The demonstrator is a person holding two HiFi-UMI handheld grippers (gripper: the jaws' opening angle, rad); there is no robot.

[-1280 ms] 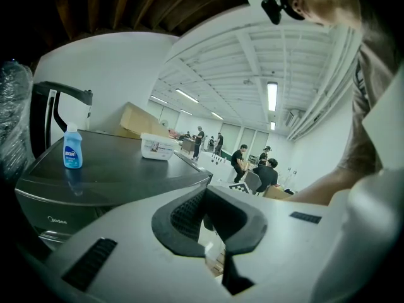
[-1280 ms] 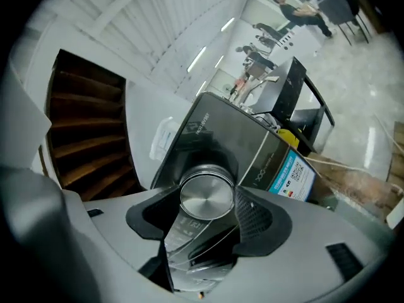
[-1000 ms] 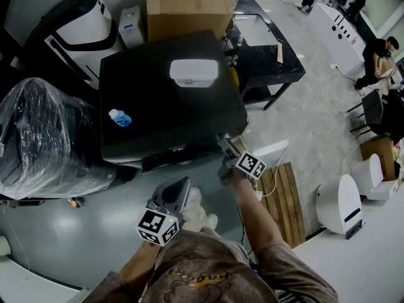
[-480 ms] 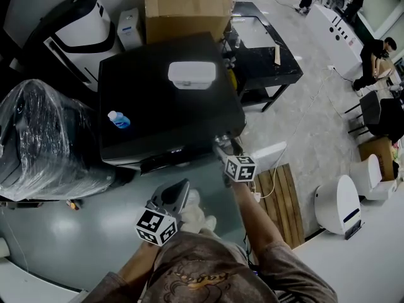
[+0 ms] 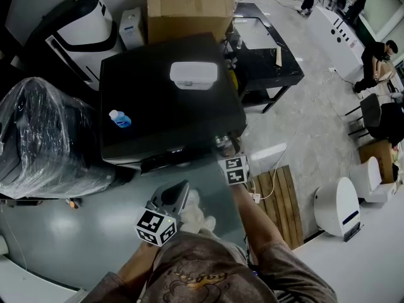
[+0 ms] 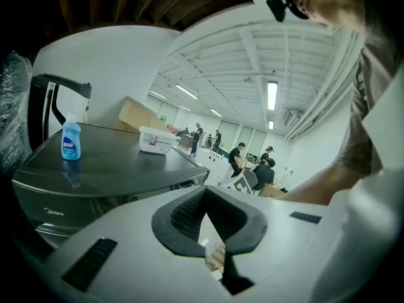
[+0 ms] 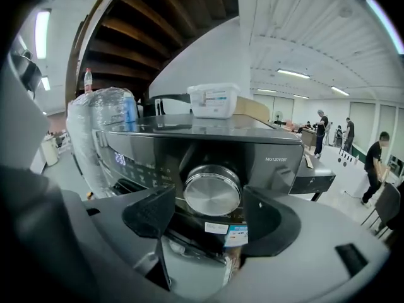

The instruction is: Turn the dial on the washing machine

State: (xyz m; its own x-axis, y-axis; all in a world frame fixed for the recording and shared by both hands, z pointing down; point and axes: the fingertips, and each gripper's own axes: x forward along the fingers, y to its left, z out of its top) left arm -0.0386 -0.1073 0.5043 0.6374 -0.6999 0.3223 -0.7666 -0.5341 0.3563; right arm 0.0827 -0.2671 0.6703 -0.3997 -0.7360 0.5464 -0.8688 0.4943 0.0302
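Left tool (image 6: 207,201): in front of the washing machine (image 5: 164,100), well short of its front panel. Jaws pressed together, nothing between them

Right tool (image 7: 210,214): at the machine's front right corner, jaws spread wide

Dial (image 7: 213,191): round, metallic, on the front panel at the machine's right end. It stands directly between the right tool's two pads, with a gap on each side and no contact

Lit display (image 7: 120,158): on the machine's panel, left of the dial

On the machine's lid: blue bottle (image 5: 119,118) upright toward the left; white lidded box (image 5: 194,74) toward the back

Plastic-wrapped bundle (image 5: 44,137) against the machine's left side; cardboard box (image 5: 188,6) behind the machine
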